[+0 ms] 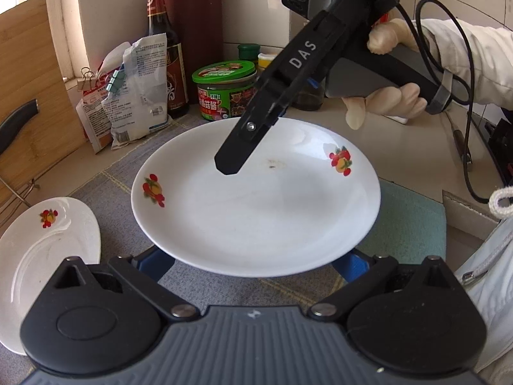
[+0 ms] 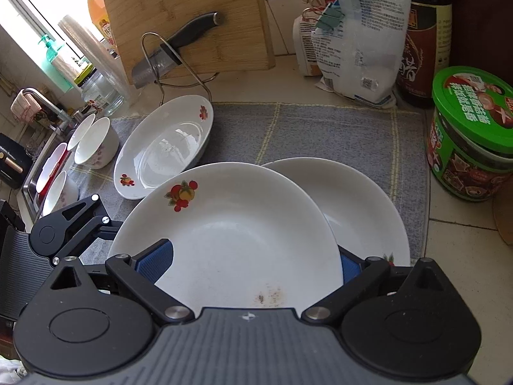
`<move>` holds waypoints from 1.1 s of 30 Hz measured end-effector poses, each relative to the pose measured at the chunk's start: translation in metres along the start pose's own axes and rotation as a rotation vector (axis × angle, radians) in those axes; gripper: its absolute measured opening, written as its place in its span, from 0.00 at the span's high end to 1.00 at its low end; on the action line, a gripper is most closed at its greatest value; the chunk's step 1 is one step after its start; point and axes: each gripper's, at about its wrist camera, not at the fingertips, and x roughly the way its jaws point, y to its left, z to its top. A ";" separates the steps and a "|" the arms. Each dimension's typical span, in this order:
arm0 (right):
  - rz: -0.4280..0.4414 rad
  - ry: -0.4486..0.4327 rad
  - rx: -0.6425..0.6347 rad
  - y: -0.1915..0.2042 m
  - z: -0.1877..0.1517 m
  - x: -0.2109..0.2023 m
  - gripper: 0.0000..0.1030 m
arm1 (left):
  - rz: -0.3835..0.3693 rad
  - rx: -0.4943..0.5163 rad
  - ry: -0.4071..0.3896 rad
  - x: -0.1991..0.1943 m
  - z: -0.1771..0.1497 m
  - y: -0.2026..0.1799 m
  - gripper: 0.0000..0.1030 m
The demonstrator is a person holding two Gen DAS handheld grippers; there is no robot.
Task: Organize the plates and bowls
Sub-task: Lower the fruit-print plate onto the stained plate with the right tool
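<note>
A stacking step is judged to be in hand: a white flowered plate (image 1: 256, 199) is held clear of the grey mat (image 1: 112, 186), partly over a second plate (image 2: 362, 218) that lies on the mat, and it is presumably meant to be set into that one. The right gripper (image 2: 253, 263) is turned so that its left blue pad (image 2: 157, 260) lies over the plate's inner surface while the other finger passes beneath the rim. The jaws are set wide, and whether the rim is truly pinched cannot be told. The left gripper (image 1: 253, 260) is spread open, with both fingers tucked under the near rim, so the plate seems to be propped there rather than gripped.

A third plate (image 2: 163, 147) rests tilted at the mat's left side, and small bowls (image 2: 96, 144) are gathered near the sink.

For the next move, the raised plate is expected to be centred over the lower one and let down level, so that the rims nest without a knock. The under-rim fingers should be drawn out only once the weight is taken by the stack
</note>
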 end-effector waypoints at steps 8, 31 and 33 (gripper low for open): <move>-0.004 0.006 0.027 -0.013 -0.004 0.001 0.00 | -0.009 -0.003 0.010 0.012 0.003 0.003 0.01; -0.032 0.006 0.076 -0.026 -0.009 0.001 0.01 | -0.027 -0.024 0.034 0.029 0.007 0.007 0.01; -0.033 0.005 0.081 -0.027 -0.011 0.000 0.01 | -0.027 -0.014 0.035 0.030 0.007 0.006 0.01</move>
